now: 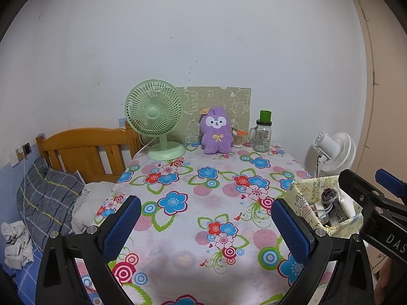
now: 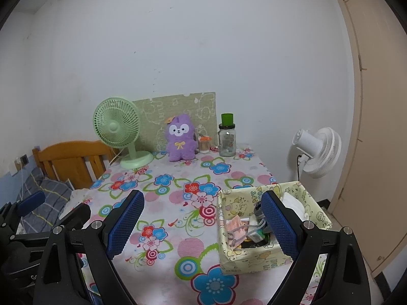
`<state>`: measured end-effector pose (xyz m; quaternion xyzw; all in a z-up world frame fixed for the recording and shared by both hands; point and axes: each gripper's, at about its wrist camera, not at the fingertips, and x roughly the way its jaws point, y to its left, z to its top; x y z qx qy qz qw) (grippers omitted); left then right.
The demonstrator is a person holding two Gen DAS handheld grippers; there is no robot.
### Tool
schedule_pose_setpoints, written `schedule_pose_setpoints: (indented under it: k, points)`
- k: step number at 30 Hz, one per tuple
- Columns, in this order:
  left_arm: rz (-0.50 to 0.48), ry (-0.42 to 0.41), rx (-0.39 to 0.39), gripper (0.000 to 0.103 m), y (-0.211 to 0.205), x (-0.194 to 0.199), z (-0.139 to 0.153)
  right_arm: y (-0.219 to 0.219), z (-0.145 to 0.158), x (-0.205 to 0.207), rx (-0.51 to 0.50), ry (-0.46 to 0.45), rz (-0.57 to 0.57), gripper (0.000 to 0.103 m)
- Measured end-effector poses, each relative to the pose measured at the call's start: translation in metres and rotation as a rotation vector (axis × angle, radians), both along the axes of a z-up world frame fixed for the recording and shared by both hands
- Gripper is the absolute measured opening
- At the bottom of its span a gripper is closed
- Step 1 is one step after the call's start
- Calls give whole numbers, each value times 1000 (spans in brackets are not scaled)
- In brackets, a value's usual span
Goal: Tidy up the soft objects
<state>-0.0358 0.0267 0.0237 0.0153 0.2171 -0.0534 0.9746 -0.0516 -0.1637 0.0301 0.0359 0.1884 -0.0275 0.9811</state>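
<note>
A purple plush toy (image 1: 216,131) (image 2: 180,139) sits upright at the far edge of the flowered table (image 1: 203,203) (image 2: 165,203), leaning on a green patterned board. A yellow cartoon-print box (image 2: 254,256) (image 1: 302,203) holding small odds and ends stands at the near right of the table. My left gripper (image 1: 206,223) hovers open over the near middle of the table, nothing between its blue pads. My right gripper (image 2: 203,223) is open too, its right finger (image 2: 278,225) over the box. Each gripper shows at the edge of the other's view.
A green desk fan (image 1: 155,122) stands left of the plush, a glass jar with a green cap (image 1: 263,133) to its right, a small orange-topped container (image 2: 204,144) between. A wooden bed headboard (image 1: 84,150) with pillows lies left; a white fan (image 2: 318,152) and door are right.
</note>
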Motion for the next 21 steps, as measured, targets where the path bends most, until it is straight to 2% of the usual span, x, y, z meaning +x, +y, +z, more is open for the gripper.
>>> schedule_pose_setpoints:
  k: [21]
  points:
    - [5,5,-1,103,2,1,1,0,0,0,13,4,7,95]
